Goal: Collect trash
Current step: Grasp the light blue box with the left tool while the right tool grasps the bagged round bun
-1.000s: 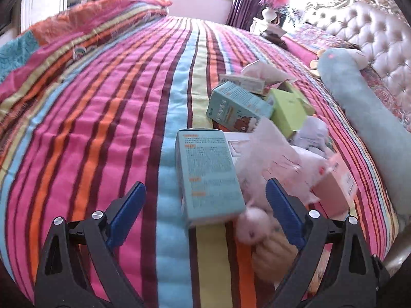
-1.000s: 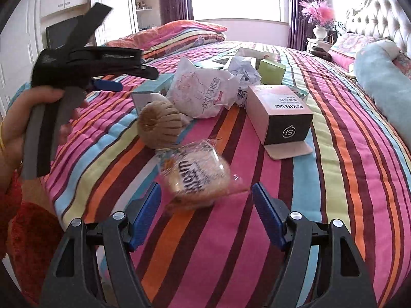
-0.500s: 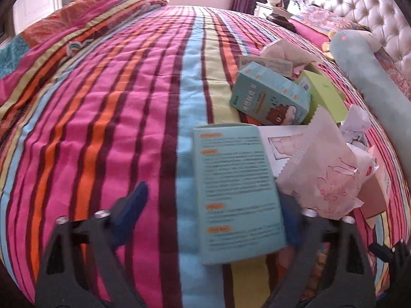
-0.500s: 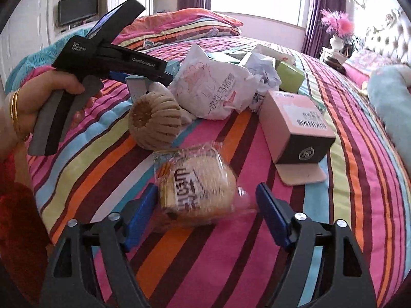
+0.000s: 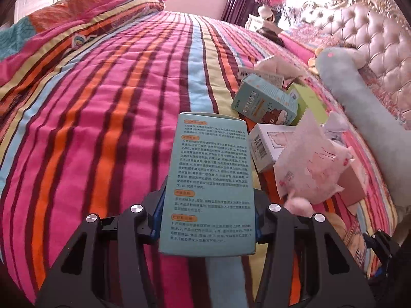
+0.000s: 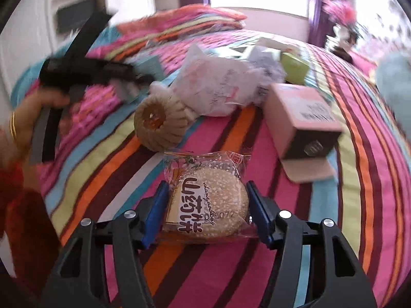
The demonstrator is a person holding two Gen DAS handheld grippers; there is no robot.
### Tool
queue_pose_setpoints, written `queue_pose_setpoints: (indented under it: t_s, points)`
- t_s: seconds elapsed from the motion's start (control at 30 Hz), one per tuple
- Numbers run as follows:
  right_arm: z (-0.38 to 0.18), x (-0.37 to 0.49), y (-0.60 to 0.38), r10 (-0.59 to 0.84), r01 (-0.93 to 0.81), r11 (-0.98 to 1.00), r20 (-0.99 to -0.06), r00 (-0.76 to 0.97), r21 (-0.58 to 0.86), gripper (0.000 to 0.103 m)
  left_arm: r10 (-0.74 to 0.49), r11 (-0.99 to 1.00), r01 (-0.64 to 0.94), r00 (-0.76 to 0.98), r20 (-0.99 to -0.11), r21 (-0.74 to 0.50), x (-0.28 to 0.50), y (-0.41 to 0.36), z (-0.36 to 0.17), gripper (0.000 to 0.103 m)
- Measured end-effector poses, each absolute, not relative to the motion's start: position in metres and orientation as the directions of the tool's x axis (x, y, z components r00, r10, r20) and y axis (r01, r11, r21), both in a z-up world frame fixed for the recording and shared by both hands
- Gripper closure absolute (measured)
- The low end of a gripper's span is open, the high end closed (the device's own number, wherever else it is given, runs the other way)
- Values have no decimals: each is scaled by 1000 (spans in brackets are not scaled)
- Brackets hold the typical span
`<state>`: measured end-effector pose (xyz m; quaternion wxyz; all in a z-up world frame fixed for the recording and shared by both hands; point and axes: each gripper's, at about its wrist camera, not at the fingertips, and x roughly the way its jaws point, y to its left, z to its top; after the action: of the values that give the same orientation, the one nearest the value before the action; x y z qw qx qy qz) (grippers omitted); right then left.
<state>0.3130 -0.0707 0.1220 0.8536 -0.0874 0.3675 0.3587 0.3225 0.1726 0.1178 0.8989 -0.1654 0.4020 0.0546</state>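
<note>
While a second ago both gaped, each hand-held gripper (image 5: pixel 206 215) (image 6: pixel 206 213) now clamps: box (image 5: pixel 209 179), bun packet (image 6: pixel 208 200).

Under your claws lies a quilted cloth bedspread (image 5: pixel 108 118), striped in pink, orange and blue, soft and matt with stitched puckers. Your left claw (image 5: pixel 208 205) is matt black plastic with bright metal screw heads, and it presses a teal printed cardboard box (image 5: pixel 210 179) with a smooth, faintly satin face. Your right claw (image 6: pixel 206 210) has glossy blue plastic pads, and between them sits a sesame cake in clear, shiny, crinkled plastic wrap (image 6: pixel 208 200). Beyond it you see a ribbed beige ring-shaped thing (image 6: pixel 160 125), a thin creased white paper bag (image 6: pixel 218 87) and a matt pink cardboard box (image 6: pixel 300 118).
</note>
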Motion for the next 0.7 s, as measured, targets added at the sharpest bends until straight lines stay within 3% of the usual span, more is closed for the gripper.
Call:
queue_pose_setpoints:
  t_s: [0.17,0.37,0.53,0.7]
  points:
    - [140,289,-96,597,-638,746,-616,515,190,47,-84,948,-150,736,-672,-282,273,162,141,53]
    - [147,208,-129,674,-691,687,-552,490,226,47,-211,958,39,765,-608,-283,158,117,151,53]
    - [116,133,-140,691,-674,663,-613,383,326,47,-300,948,115,641,-706,-298,62,64,95,53]
    - [29,92,-126,612,-585,702,-764,203,407,47,-303,950,57,401,-865,-306,17,18,-11,53]
